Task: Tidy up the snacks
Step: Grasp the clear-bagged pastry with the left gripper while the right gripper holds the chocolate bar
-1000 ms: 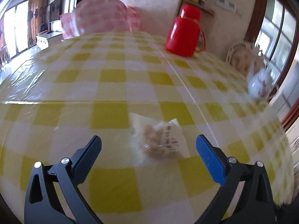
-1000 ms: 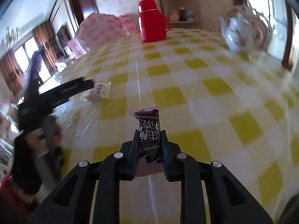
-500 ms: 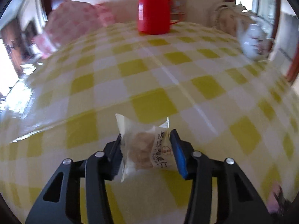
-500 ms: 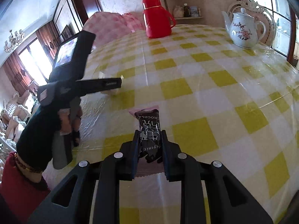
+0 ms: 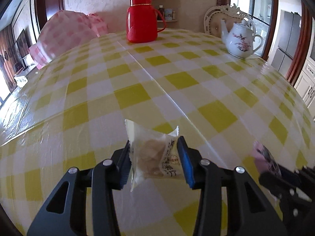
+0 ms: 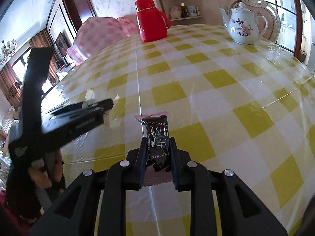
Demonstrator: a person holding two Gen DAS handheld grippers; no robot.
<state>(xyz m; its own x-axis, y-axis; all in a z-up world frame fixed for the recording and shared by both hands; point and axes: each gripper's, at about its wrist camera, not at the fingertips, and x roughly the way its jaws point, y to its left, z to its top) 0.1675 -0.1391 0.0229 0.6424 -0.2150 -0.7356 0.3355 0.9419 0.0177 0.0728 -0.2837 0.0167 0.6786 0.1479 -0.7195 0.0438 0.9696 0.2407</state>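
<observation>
On the table (image 5: 137, 96), which wears a yellow and white checked cloth under a clear plastic cover, two snacks are held up by two tools. At the lower middle of the left wrist view, the left gripper (image 5: 156, 160) pinches a clear snack packet (image 5: 151, 157) with a pale biscuit inside; its jaws have just been closing, and now the pads press on both sides of the packet. The packet stands tilted, with its sealed top edge toward the middle of the frame. I cannot tell if its lower edge touches the cloth.

At the lower middle of the right wrist view, the right gripper (image 6: 157, 157) is pressed together on a dark chocolate bar (image 6: 157, 137) with a pink wrapper edge. The bar points away from the camera, toward the middle of the table.

At the left side of the right wrist view, the left gripper (image 6: 104, 108) appears blurred, held by a hand (image 6: 45, 177) in a dark sleeve, with the pale packet (image 6: 89, 96) at its tip. At the lower right edge of the left wrist view, the chocolate bar (image 5: 264, 157) shows as a pink and dark blur.

At the upper middle of both views stands a red flask (image 5: 142, 17). At the upper right stands a white teapot (image 5: 239, 40) with flowers painted on it. At the upper left, behind the table, lies a pink checked bundle (image 5: 67, 37).
</observation>
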